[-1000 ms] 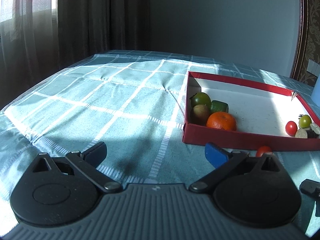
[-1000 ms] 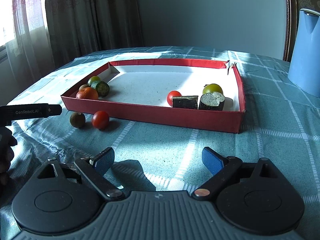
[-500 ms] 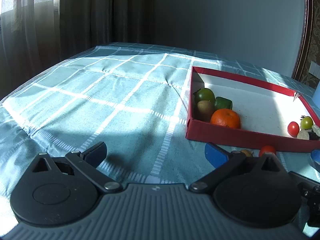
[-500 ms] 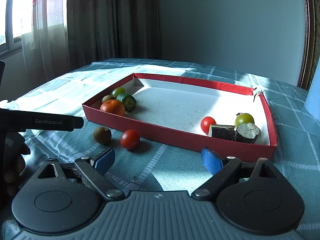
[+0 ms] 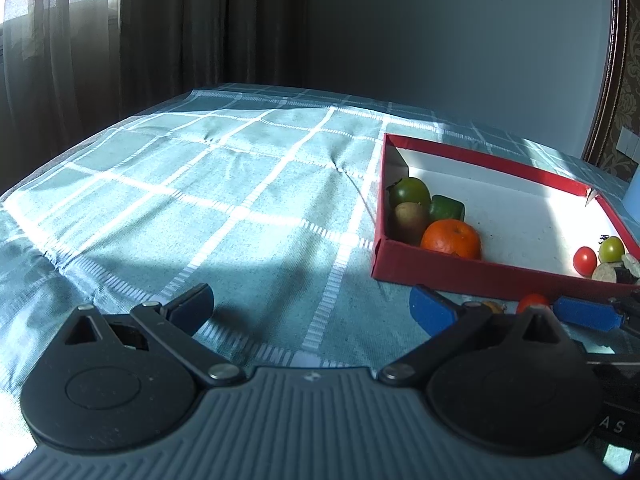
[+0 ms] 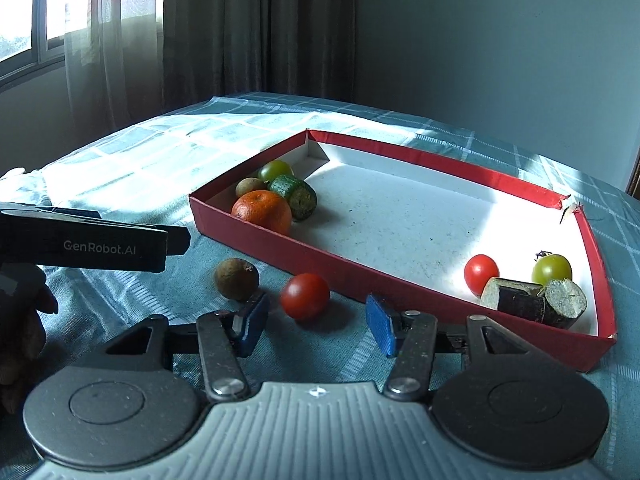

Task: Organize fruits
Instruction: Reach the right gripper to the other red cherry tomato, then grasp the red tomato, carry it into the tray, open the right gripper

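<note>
The left gripper point(image 5: 310, 306) hovers low over the checked cloth point(image 5: 200, 208) on the worktop, its jaws spread wide with nothing between them; in the right wrist view its dark body point(image 6: 92, 242) reaches in from the left edge, marked "GenRobot.AI". To its right a brown fruit point(image 6: 236, 279) lies on the cloth just outside the near wall of the red tray point(image 6: 256, 234), and a red tomato point(image 6: 305, 296) lies beside it, the two close but apart. The right gripper point(image 6: 316, 322) sits low behind that tomato, jaws partly open and holding nothing; the tomato lies just ahead of the gap between the blue pads point(image 6: 252, 322), nearer the left one, and I cannot tell whether it touches either. Inside the tray, the left corner holds a cluster: an orange point(image 6: 262, 212) at the near wall, a small brown fruit point(image 6: 248, 186) and a green tomato point(image 6: 275, 170) behind it, and a green cucumber piece point(image 6: 294, 196) lying on its side against the orange. The white tray floor is bare across the middle. At the right end sit a second red tomato point(image 6: 481, 274), a second green tomato point(image 6: 552, 269) behind it, and two dark-skinned cut pieces point(image 6: 534, 304) lying side by side near the front corner.
</note>
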`<action>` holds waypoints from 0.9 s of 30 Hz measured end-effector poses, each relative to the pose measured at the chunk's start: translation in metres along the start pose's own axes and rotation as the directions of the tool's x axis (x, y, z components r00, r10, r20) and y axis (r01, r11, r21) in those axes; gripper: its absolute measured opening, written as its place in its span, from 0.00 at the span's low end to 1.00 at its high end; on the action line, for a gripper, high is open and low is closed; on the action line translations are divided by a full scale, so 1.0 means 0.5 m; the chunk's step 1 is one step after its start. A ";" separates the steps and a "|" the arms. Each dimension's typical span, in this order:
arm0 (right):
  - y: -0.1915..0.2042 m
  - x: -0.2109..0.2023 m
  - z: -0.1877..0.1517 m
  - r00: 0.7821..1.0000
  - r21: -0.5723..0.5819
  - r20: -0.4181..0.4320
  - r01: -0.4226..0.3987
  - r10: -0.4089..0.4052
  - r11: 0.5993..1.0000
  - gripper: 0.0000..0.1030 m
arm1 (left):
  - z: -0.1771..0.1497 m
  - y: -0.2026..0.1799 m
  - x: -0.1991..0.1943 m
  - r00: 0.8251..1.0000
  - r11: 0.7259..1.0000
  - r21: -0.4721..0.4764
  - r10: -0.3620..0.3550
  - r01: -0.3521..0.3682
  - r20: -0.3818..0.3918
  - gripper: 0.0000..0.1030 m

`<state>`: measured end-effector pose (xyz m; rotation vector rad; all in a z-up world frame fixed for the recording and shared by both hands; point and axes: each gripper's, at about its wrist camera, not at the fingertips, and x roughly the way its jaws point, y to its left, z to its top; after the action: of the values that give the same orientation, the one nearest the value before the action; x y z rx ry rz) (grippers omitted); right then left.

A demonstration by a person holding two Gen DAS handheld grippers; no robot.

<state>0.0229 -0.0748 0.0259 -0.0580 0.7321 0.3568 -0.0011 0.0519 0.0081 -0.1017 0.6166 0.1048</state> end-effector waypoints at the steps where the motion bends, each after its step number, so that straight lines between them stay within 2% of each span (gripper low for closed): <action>1: 0.001 0.003 0.002 1.000 -0.002 -0.005 -0.002 0.001 1.000 0.47 | 0.000 0.000 0.000 1.000 1.000 0.000 0.000 0.000 0.000 1.00; 4: 0.004 0.011 0.007 1.000 0.000 -0.013 -0.013 0.013 1.000 0.44 | 0.000 0.000 0.000 1.000 1.000 0.000 0.001 -0.001 0.000 1.00; 8: 0.005 0.015 0.010 1.000 0.001 -0.012 -0.010 0.010 1.000 0.25 | -0.001 -0.001 0.001 1.000 1.000 0.001 0.000 0.000 -0.001 1.00; 16: 0.000 0.000 0.005 1.000 0.029 0.011 -0.018 0.017 0.999 0.25 | -0.003 -0.002 0.002 1.000 1.000 0.000 0.001 -0.001 -0.003 1.00; 27: -0.039 -0.092 -0.013 0.994 0.067 0.106 -0.023 0.016 0.997 0.25 | -0.003 -0.001 0.004 1.000 1.000 0.000 0.005 -0.005 -0.010 1.00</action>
<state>-0.0063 -0.1083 0.0503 0.0325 0.6403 0.3504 -0.0003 0.0514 0.0056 -0.1005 0.6267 0.1087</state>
